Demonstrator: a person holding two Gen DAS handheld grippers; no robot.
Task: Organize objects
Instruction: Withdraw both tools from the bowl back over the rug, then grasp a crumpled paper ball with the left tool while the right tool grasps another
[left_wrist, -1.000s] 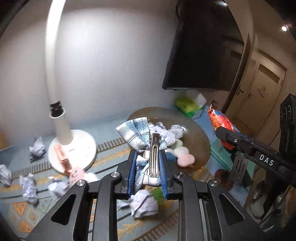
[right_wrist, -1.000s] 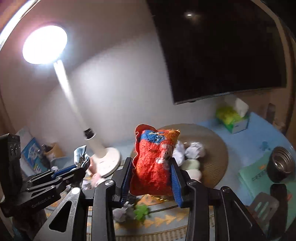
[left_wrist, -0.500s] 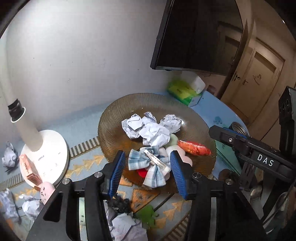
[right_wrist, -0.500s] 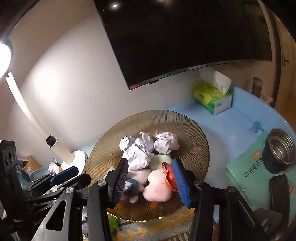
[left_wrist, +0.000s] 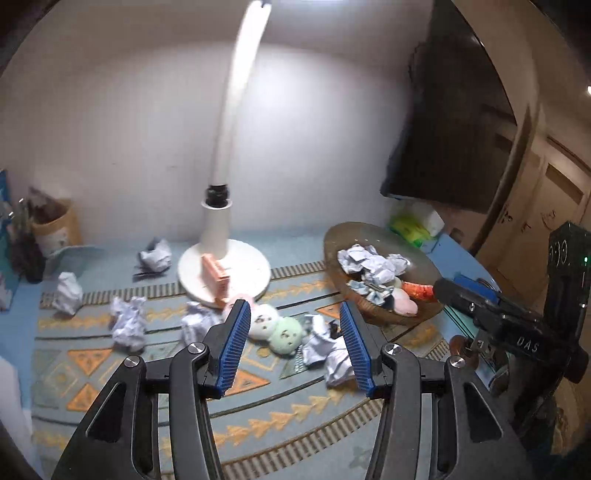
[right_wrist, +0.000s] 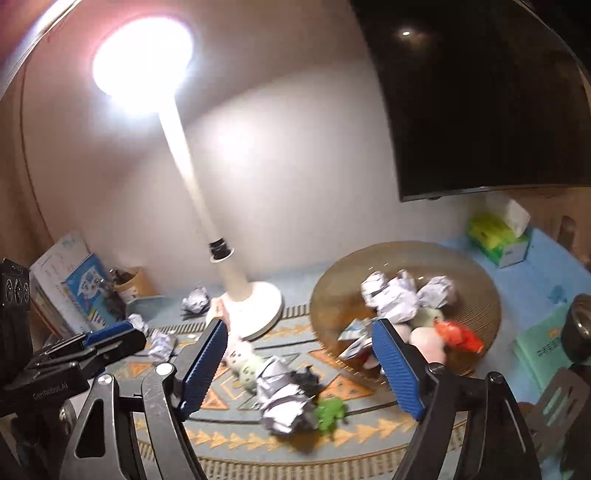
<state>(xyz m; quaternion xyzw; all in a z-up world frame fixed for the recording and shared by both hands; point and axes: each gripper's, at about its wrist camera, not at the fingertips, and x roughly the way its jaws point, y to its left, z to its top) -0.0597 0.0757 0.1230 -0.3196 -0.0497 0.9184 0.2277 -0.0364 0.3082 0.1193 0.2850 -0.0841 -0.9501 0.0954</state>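
1. Since a second ago both loads are gone from my tools: the striped bow clip and the red snack packet now lie in the brown ribbed bowl, and I have pulled both tools back over the mat.
2. My left gripper is spread wide and empty; my right gripper likewise, jaws apart, holding nothing.
3. Still loose on the patterned mat: the white and green plush toys, crumpled paper balls, and a green toy beside a paper wad.
4. Risk: the plush and paper lie touching, so a broad closing may catch both or push one away.
5. The lamp base with a pink box stands just behind the plush, crowding any approach from that side.
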